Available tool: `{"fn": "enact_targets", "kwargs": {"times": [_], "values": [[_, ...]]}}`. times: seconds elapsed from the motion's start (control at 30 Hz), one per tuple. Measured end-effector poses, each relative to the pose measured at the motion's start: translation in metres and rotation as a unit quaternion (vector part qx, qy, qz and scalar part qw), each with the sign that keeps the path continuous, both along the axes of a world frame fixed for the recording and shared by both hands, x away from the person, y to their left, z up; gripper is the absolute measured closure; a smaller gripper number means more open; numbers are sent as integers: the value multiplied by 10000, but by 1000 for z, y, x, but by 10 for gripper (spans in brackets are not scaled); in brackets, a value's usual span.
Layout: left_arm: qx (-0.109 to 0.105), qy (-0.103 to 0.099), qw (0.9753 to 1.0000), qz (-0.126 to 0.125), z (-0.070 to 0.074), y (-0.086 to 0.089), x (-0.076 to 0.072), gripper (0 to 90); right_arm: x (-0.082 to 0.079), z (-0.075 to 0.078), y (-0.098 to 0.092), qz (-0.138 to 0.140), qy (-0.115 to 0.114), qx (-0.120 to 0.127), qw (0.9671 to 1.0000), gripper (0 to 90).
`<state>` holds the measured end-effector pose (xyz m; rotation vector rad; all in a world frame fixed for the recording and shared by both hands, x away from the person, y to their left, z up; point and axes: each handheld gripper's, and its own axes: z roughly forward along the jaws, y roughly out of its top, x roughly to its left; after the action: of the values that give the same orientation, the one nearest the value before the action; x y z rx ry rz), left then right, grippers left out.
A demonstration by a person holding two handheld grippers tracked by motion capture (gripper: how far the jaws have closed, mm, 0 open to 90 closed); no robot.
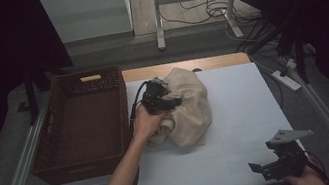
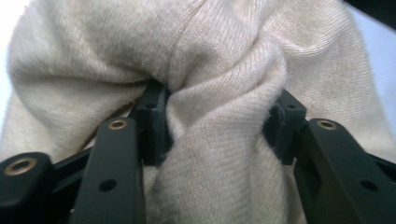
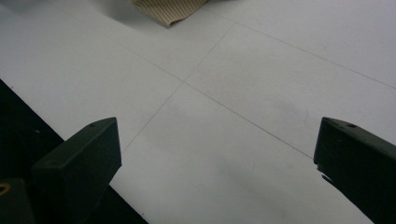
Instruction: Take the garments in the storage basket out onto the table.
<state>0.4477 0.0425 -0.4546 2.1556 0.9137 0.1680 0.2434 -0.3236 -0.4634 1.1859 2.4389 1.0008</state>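
A beige knitted sweater [image 1: 190, 108] lies bunched on the white table top [image 1: 244, 125], near its back middle. My left gripper [image 1: 168, 103] presses into the sweater's left side, held by a hand coming from below. In the left gripper view, the left gripper [image 2: 219, 128] is shut on a thick fold of the sweater [image 2: 224, 56], with one black pad on each side of the fold. My right gripper [image 1: 261, 170] hovers at the table's front right corner, open. In the right gripper view, its jaws stand wide apart around the right gripper's [image 3: 215, 154] bare patch of table, and a ribbed sweater hem [image 3: 170, 9] shows far ahead.
A dark brown woven basket [image 1: 88, 162] stands at the table's left side, close beside the sweater, with nothing visible inside it. The table's front edge [image 3: 70, 121] runs just below the right gripper. Table legs and cables lie on the floor behind.
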Motion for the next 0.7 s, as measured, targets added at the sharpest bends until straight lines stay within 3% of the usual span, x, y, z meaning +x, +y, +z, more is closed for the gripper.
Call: {"fn": "enact_targets", "kwargs": {"times": [0.17, 0.33, 0.7], "values": [[257, -72, 9996, 74, -7, -11, -2, 458, 0, 0, 0, 13, -5, -15, 10000, 12], [368, 82, 9992, 164, -15, -18, 1, 407, 0, -1, 1, 26, 16, -35, 10000, 12], [279, 188, 9994, 35, -17, -19, 3, 254, 0, -1, 2, 43, 27, -72, 10000, 12]]}}
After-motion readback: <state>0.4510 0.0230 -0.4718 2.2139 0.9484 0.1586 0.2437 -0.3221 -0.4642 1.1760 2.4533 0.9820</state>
